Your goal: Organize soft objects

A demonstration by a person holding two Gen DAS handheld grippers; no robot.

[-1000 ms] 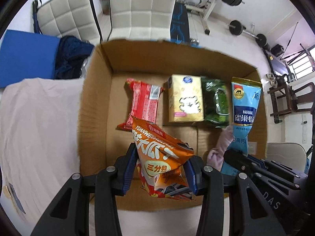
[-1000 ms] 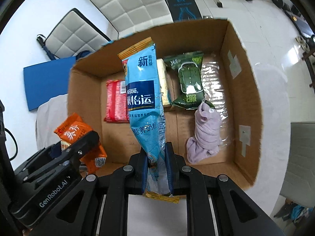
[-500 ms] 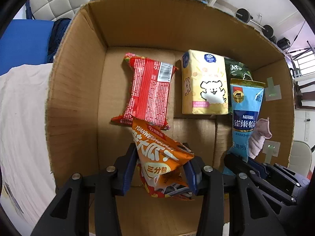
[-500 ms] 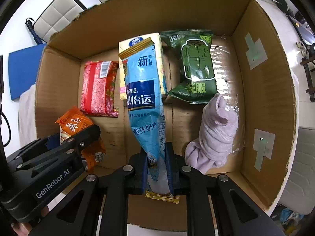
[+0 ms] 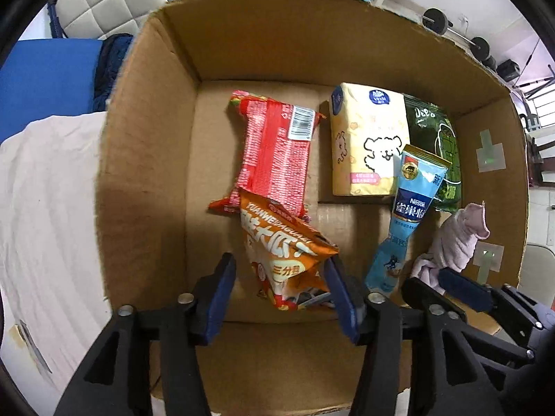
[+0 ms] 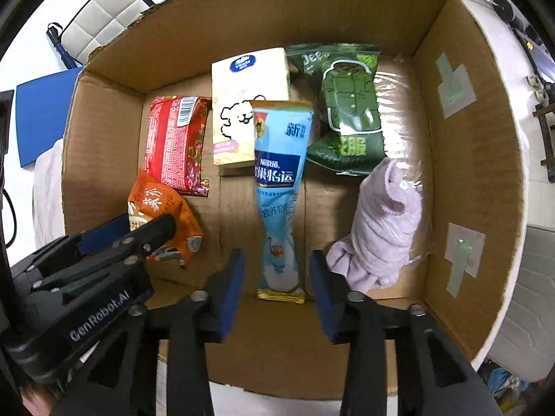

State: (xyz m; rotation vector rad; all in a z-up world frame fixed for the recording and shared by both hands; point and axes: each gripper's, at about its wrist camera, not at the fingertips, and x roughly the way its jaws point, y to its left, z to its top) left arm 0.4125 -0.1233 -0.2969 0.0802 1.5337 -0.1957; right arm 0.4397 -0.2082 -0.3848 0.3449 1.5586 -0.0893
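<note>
Both grippers hang over an open cardboard box (image 5: pixel 149 159) (image 6: pixel 461 159). My left gripper (image 5: pixel 281 284) is open; an orange snack bag (image 5: pixel 284 253) lies between its fingers, touching only the right one, and overlaps a red noodle pack (image 5: pixel 274 152). My right gripper (image 6: pixel 275 275) is open; a blue Nestle pouch (image 6: pixel 279 187) lies on the box floor between its fingers, apart from both. The orange bag (image 6: pixel 156 204) and the pouch (image 5: pixel 406 215) each show in the other wrist view.
On the box floor lie a yellow tissue pack (image 5: pixel 367 145) (image 6: pixel 248 114), a green bagged garment (image 6: pixel 348 111) and a lilac fleece cloth (image 6: pixel 381 228) (image 5: pixel 458 235). White cloth (image 5: pixel 45 208) lies left of the box. Padded chairs (image 5: pixel 100 3) and gym weights stand behind.
Both grippers have gone from shut to open, letting go of the orange bag and the blue pouch, which now rest in the box. Both grippers came down closer to the box.
</note>
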